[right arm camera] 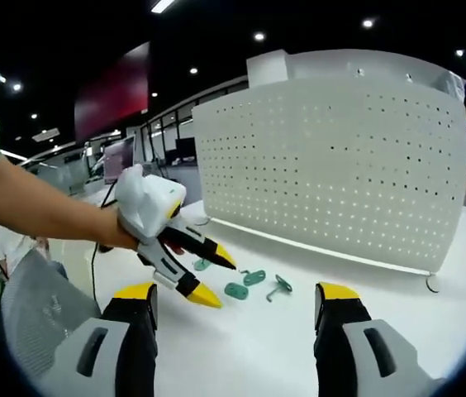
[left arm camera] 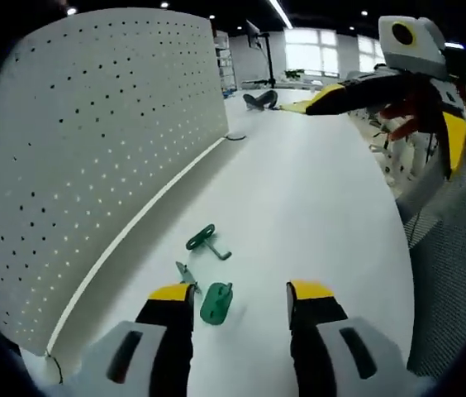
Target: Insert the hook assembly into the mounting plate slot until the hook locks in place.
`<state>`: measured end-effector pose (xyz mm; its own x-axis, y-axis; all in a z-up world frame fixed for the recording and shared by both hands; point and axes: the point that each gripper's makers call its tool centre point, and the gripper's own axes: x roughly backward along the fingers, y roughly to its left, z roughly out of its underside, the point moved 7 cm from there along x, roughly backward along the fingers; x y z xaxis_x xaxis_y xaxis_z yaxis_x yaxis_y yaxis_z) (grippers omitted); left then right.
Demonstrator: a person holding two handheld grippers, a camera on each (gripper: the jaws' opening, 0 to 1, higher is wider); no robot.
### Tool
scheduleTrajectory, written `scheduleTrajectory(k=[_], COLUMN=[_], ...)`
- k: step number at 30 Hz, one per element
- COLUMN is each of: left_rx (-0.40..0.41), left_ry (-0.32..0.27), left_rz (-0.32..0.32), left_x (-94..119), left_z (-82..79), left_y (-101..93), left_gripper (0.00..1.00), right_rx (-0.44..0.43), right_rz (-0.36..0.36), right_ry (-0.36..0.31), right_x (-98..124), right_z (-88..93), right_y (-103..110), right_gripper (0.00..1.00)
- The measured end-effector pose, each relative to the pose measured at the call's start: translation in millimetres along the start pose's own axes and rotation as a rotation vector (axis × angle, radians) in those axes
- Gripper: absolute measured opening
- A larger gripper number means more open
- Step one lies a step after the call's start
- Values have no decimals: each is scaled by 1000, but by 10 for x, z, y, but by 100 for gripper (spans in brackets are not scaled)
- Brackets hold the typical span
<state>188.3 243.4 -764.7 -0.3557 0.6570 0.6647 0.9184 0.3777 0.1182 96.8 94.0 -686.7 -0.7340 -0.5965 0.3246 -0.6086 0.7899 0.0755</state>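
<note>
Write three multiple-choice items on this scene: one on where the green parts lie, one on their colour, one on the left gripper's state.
1. The green parts lie:
A. on the white table
B. hung on the pegboard
C. in a bin

2. Their colour:
A. red
B. green
C. blue

3. The left gripper is:
A. shut on a part
B. open, holding nothing
C. lying on the table

Answers: 1 A, they rest flat on the tabletop before the board. 2 B, all are green. 3 B, its jaws stand apart above the parts.
</note>
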Motion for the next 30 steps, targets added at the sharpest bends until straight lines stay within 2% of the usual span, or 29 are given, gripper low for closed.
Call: scheduleTrajectory(k=[14,19,24,30], left_rx=[-55,-116,-144,-259], left_ry=[55,104,128,174], left_rz=[33,21,21,-12], left_x=[-144,-186,-203,-222], left_z=[3,38,47,47], left_y=[134,176,150,87], left_gripper=[30,25,18,16], right_rx=[-18,-24,-29,-33], right_rz=[6,8,13,17], right_ry=[-4,-3,-8,-14], right_x=[-17,-18,-9,1], right_z=[-14,-10,-13,-20], right_y=[-31,-38,-48,-52], right_gripper=[79,79,79,79])
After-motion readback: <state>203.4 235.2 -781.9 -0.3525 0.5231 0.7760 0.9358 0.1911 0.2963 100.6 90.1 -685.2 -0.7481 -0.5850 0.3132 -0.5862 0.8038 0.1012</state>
